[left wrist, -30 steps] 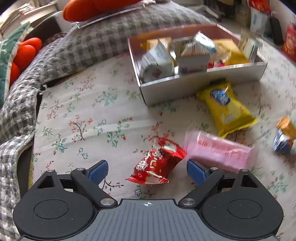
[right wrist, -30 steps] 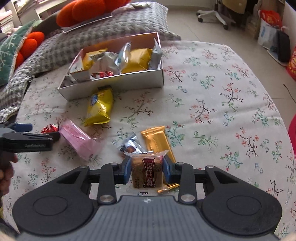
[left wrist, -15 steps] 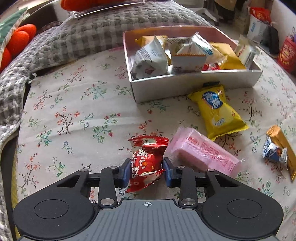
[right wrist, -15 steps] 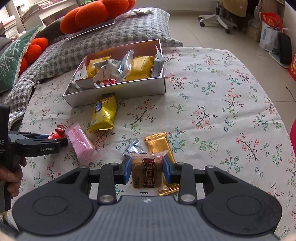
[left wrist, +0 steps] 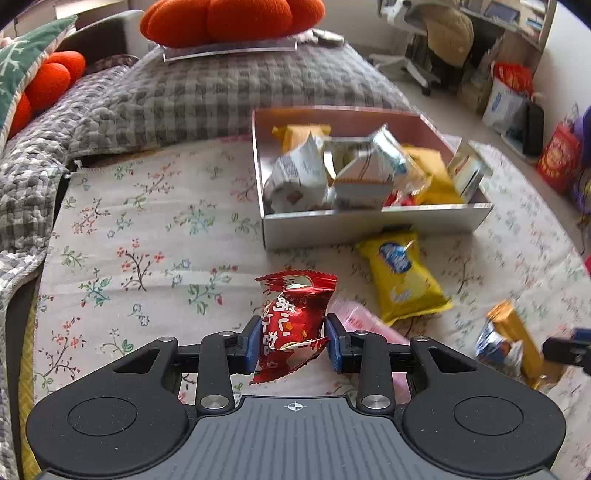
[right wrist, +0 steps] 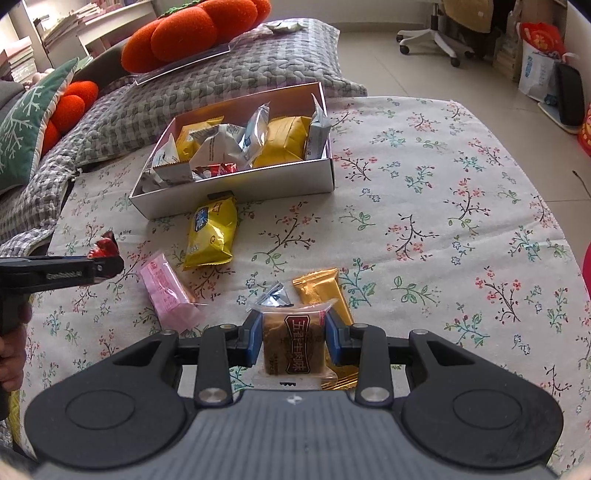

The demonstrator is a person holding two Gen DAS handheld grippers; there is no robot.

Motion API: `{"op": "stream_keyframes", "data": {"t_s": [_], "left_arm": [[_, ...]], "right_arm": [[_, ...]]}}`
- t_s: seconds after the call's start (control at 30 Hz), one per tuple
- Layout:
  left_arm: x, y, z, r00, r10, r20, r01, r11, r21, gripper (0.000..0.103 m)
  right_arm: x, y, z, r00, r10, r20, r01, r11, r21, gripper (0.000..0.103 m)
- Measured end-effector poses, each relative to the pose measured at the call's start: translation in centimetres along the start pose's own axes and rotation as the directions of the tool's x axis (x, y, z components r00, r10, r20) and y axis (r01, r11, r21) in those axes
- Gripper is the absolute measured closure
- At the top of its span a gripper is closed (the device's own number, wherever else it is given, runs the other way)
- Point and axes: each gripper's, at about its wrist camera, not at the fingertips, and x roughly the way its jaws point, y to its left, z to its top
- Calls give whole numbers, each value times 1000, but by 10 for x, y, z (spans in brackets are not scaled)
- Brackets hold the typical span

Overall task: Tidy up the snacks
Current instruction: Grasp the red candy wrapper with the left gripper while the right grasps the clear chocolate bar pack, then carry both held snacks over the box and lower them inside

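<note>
My left gripper [left wrist: 291, 345] is shut on a red snack packet [left wrist: 293, 325] and holds it above the flowered tablecloth; it also shows in the right wrist view [right wrist: 105, 258]. My right gripper [right wrist: 290, 341] is shut on a brown cake in clear wrap [right wrist: 291, 347], lifted over the table. A silver box [right wrist: 236, 188] with several snacks stands at the back; it also shows in the left wrist view [left wrist: 373, 225]. A yellow packet [right wrist: 212, 230], a pink packet [right wrist: 166, 291], a gold bar [right wrist: 325, 295] and a small silver packet [right wrist: 275, 297] lie on the cloth.
A grey checked cushion [right wrist: 207, 85] with orange pillows [right wrist: 188, 33] lies behind the box. A green pillow [right wrist: 22, 122] is at the far left. Bags [right wrist: 535, 70] and an office chair [right wrist: 439, 37] stand on the floor beyond the table's right side.
My left gripper closed on the red packet and lifted it off the cloth. My right gripper rose a little with the brown cake in it.
</note>
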Motion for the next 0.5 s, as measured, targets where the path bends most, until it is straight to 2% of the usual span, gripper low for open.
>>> {"op": "stream_keyframes", "data": {"t_s": [0.27, 0.5], "left_arm": [[-15, 2, 10, 996, -54, 74, 60, 996, -70, 70], [-21, 3, 22, 985, -123, 122, 138, 982, -131, 70]], "right_arm": [[-4, -4, 7, 999, 7, 34, -8, 1000, 29, 72], [-3, -5, 23, 998, 32, 56, -34, 998, 47, 72]]}}
